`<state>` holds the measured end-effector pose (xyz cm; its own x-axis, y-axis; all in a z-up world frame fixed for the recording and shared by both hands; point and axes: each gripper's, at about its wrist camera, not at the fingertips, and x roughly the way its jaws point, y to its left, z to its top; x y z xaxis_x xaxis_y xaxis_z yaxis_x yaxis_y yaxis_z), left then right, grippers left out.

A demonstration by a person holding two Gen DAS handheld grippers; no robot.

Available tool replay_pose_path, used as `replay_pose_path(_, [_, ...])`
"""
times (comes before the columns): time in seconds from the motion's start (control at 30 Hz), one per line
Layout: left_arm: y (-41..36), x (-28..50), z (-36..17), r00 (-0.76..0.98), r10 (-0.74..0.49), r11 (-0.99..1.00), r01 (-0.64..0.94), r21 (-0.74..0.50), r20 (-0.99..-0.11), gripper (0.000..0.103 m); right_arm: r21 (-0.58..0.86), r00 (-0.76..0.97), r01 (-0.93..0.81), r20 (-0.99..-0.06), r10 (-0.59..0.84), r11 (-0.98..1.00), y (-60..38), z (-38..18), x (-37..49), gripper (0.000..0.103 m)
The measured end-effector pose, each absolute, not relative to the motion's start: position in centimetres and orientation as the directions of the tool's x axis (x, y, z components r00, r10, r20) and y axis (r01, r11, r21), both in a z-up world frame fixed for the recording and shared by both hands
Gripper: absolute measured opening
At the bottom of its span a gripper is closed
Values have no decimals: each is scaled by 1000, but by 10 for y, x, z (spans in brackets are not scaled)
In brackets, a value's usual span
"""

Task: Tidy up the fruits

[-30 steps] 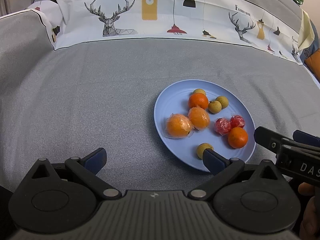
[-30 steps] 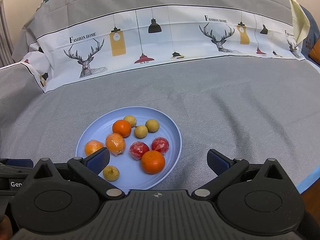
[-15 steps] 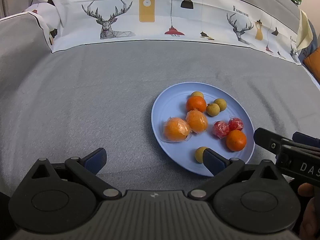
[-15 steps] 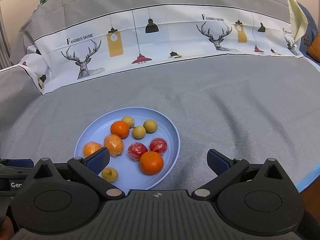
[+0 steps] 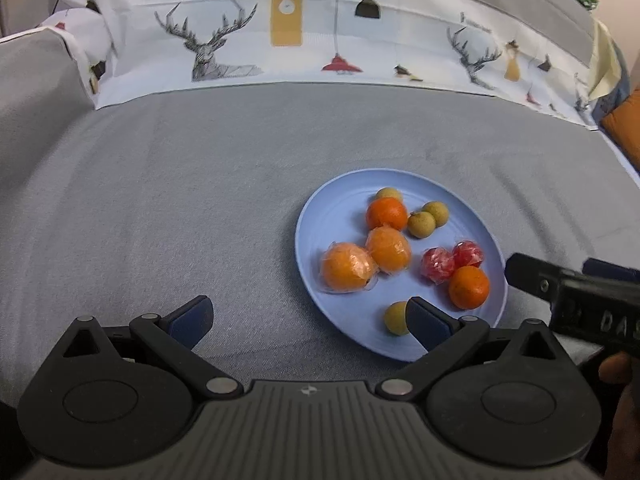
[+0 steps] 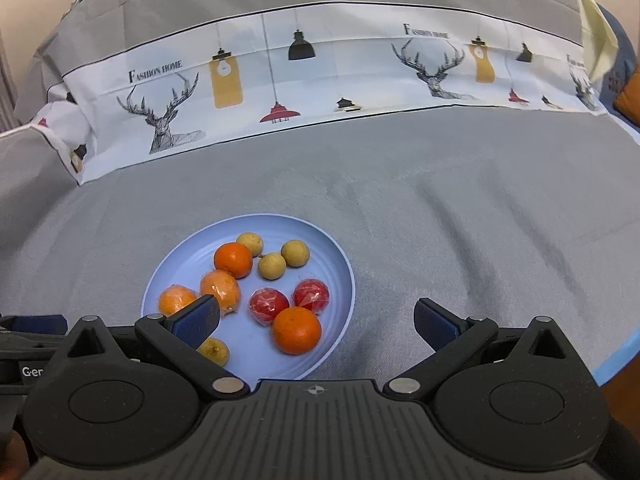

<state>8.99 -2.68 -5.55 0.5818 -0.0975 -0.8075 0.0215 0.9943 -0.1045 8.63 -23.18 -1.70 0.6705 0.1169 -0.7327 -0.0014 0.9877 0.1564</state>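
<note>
Plate (image 5: 316, 216) nearer; hand (image 5: 616, 368) left-view only.

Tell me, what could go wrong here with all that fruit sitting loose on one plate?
The round fruit lies loose on the shallow blue plate, so a nudge could roll the bare orange near the rim onto the cloth. The wrapped oranges look slippery and may slide out of a pinch. The open left gripper and open right gripper work close together and might bump.

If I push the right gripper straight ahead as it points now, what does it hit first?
Probably the bare orange at the near edge of the blue plate, which sits left of centre between the open fingers of the right gripper; depth is unclear. Right of it lies only grey cloth.
</note>
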Motion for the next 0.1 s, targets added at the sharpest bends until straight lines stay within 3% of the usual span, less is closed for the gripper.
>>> replay_pose_path(0.1, [-25,87,-51,604,-93,995,31,-93,-792,102,203,687,-29,-707,167,979,-246,-10,99,102])
